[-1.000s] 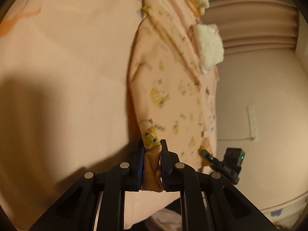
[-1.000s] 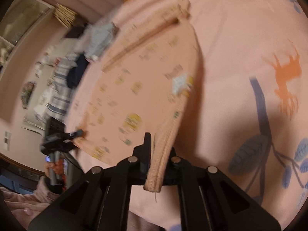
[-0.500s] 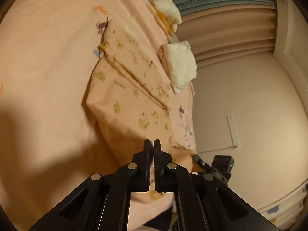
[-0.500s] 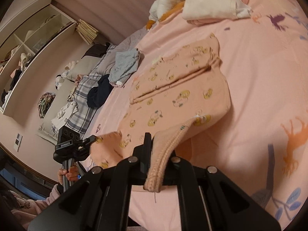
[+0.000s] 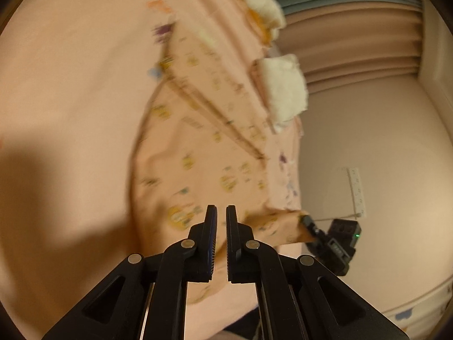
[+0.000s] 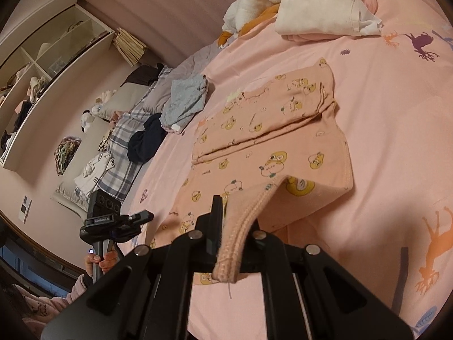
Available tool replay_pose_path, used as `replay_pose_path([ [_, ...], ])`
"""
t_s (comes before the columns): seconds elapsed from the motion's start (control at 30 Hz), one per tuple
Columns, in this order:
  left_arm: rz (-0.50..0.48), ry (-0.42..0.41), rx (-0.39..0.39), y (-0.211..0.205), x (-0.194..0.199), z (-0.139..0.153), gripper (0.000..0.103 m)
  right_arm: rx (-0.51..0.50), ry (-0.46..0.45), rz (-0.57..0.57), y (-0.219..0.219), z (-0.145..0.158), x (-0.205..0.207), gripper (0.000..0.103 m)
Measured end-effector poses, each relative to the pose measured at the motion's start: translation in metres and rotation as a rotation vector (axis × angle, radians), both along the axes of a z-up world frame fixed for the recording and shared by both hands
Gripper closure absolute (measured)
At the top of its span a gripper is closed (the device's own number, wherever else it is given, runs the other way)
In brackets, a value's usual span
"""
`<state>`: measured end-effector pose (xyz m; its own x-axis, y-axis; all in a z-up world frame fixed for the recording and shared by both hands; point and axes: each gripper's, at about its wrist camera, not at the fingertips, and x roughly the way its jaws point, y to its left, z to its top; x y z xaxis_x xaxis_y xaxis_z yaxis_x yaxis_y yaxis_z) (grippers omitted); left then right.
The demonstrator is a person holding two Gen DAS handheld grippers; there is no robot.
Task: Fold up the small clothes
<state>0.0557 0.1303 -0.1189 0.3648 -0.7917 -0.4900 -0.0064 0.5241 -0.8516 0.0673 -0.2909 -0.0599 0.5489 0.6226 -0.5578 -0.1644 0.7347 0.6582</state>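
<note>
A small peach garment with yellow cartoon prints [image 6: 271,153] lies on the pink bed sheet [image 6: 396,107], its sleeves folded across the body. My right gripper [image 6: 235,218] is shut on the garment's ribbed hem [image 6: 243,226] and holds that corner lifted off the bed. In the left wrist view the same garment [image 5: 209,153] is blurred, and my left gripper [image 5: 221,212] hovers over its near edge with the jaws almost together and nothing between them. The other gripper [image 5: 331,235] shows at the right, holding a corner of the garment.
Folded white and cream clothes [image 6: 320,8] sit at the far end of the bed. A grey top [image 6: 187,99] and a dark garment [image 6: 144,141] lie at the left on a plaid blanket [image 6: 121,155]. Curtains [image 5: 354,42] and a wall [image 5: 382,155] stand past the bed edge.
My left gripper let go of the garment's corner one second ago and has pulled back, empty. My right gripper kept its hold on the hem and lifted it higher above the bed.
</note>
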Motion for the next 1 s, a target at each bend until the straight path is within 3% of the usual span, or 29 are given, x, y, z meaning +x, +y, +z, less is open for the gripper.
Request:
replay_pose_path([
  [0.07,0.006,0.032,0.038,0.006,-0.01,-0.009,0.096,0.002,0.005,-0.002,-0.001,-0.002,-0.003,0.094],
  [0.13,0.017,0.07,0.028,0.013,-0.021,-0.021,0.064,0.007,0.012,-0.007,-0.003,-0.004,-0.006,0.094],
  [0.2,0.041,0.097,0.008,0.019,-0.03,-0.027,0.05,0.003,0.021,-0.013,-0.004,-0.007,-0.008,0.093],
  [0.43,0.078,0.113,-0.044,0.028,-0.043,-0.036,0.05,0.003,0.042,-0.02,-0.004,-0.013,-0.013,0.093],
  [0.6,-0.008,0.128,-0.072,0.004,-0.038,-0.043,0.05,-0.002,0.058,-0.023,-0.003,-0.018,-0.014,0.093],
  [0.67,-0.017,0.133,-0.06,-0.003,-0.035,-0.046,0.059,0.001,0.062,-0.026,-0.002,-0.019,-0.016,0.093],
  [0.73,-0.049,0.123,-0.06,-0.012,-0.033,-0.045,0.103,-0.01,0.069,-0.026,-0.002,-0.02,-0.017,0.093],
  [0.87,-0.037,0.068,-0.058,-0.013,-0.036,-0.033,0.103,-0.026,0.06,-0.021,-0.003,-0.018,-0.021,0.095],
  [1.0,-0.018,-0.004,-0.116,-0.007,-0.031,-0.009,0.103,-0.006,0.035,-0.024,-0.005,-0.012,-0.022,0.095],
])
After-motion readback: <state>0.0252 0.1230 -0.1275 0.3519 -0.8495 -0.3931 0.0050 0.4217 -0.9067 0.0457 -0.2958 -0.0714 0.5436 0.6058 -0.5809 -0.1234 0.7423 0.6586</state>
